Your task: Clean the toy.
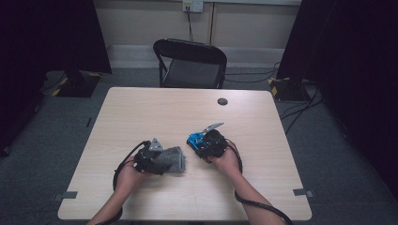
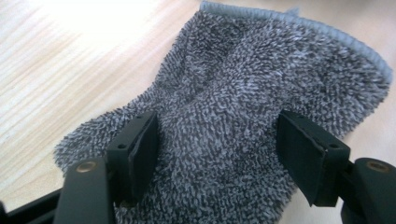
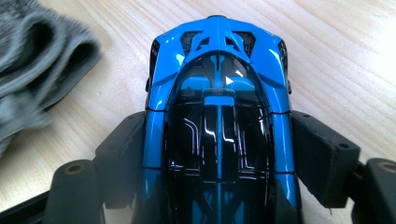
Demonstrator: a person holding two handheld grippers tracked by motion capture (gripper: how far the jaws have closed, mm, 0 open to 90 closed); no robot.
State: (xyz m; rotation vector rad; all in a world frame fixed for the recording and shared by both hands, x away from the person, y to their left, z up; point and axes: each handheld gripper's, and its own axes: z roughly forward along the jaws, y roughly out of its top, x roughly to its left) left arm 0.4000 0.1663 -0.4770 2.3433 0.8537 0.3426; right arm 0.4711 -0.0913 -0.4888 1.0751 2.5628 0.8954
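Left gripper (image 2: 215,154) low over a grey fluffy cloth (image 2: 243,112) on the pale wooden table (image 1: 155,108), jaws spread wide, cloth lying between the pads with a gap on the right side. Just beside it, right gripper (image 3: 219,154) closed against both flanks of a blue and black toy car (image 3: 218,107), nose pointing away, near the table's middle (image 1: 196,139). Black folding chair (image 1: 190,63) beyond the far edge.

Both forearms are bare, no sleeves showing. Each gripper is black with blocky jaws and brass-coloured screws; the left gripper (image 1: 157,157) carries a grey three-cornered plate, and the right gripper (image 1: 202,142) trails a black cable.
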